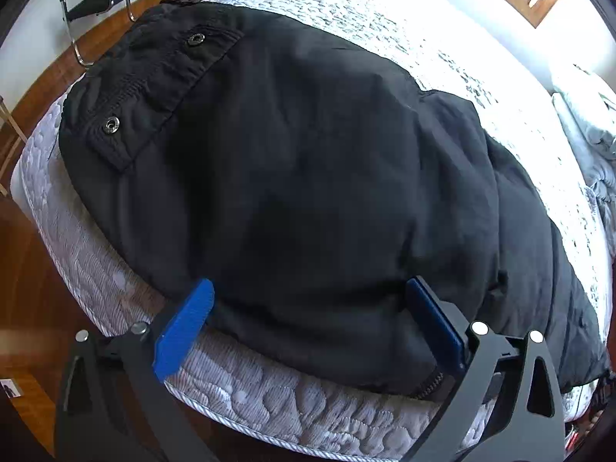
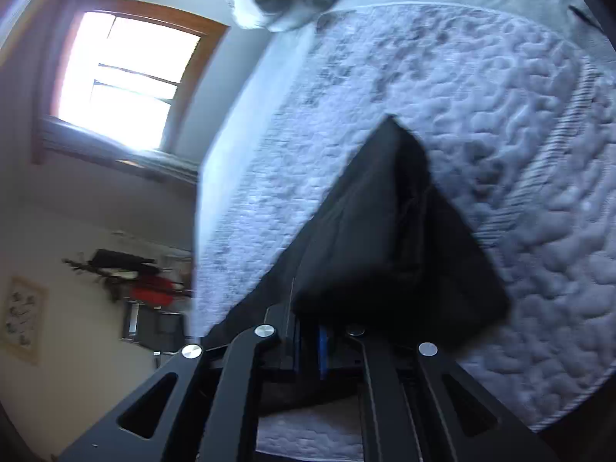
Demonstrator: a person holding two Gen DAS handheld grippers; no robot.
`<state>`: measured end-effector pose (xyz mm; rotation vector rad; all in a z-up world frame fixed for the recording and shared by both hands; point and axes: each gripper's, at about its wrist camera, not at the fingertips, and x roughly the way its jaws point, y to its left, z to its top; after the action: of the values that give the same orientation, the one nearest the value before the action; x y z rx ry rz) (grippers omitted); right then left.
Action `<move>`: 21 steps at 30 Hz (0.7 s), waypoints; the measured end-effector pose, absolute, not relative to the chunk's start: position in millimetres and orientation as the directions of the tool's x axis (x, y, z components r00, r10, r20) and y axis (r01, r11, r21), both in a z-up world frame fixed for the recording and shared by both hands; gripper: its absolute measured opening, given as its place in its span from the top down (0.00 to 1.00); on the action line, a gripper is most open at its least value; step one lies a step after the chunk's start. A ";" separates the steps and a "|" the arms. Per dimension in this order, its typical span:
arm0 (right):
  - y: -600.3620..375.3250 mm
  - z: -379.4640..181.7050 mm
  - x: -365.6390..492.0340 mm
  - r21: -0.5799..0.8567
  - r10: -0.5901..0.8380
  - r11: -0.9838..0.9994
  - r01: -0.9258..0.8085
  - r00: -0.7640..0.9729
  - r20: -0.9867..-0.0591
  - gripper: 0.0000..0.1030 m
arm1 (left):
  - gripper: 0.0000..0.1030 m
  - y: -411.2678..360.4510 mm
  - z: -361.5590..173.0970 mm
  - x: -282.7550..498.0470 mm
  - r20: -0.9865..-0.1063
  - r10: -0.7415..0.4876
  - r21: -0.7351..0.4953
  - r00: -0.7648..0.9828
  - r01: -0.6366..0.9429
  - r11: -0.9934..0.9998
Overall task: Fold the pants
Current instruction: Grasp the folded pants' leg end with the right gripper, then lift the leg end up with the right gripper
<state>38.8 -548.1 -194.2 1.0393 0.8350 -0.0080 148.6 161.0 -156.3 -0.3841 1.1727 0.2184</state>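
Pants on quilted mattress, wood floor, sunlit window.

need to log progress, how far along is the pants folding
Done: the black fabric pants lie spread on the quilted white mattress, seemingly doubled over, waistband snaps showing. In hand: the right tool is shut on a pant end, while the left tool stands open at the near edge. Left: the final folds.

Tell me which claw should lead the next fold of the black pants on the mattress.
Right, probably. The right claw is already shut on a bunched end of the pants, while the left claw hangs open over the edge lying on the mattress, gripping nothing.
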 end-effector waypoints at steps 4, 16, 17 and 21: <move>-559.7 -230.8 20.5 0.698 0.356 0.505 0.508 0.613 -0.705 0.67 | 0.03 157.1 -157.2 156.8 -0.930 -0.030 -0.173 0.367 -0.365 0.915; -576.8 -264.7 -17.9 0.836 0.421 0.262 0.481 0.723 -0.548 0.36 | 0.03 192.7 -150.5 136.3 -0.939 -0.021 -0.194 0.343 -0.479 0.856; -576.6 -270.4 -12.1 0.842 0.419 0.239 0.484 0.730 -0.539 0.35 | 0.03 201.2 -154.1 134.8 -0.942 -0.029 -0.207 0.334 -0.513 0.833; -569.3 -278.1 12.0 0.842 0.428 0.205 0.499 0.728 -0.536 0.35 | 0.03 225.9 -166.8 134.8 -0.941 -0.080 -0.274 0.330 -0.597 0.754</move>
<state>12.0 -569.3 -278.1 1.4128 0.8246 -0.0590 134.8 225.9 -166.8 -0.6672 1.2062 0.3725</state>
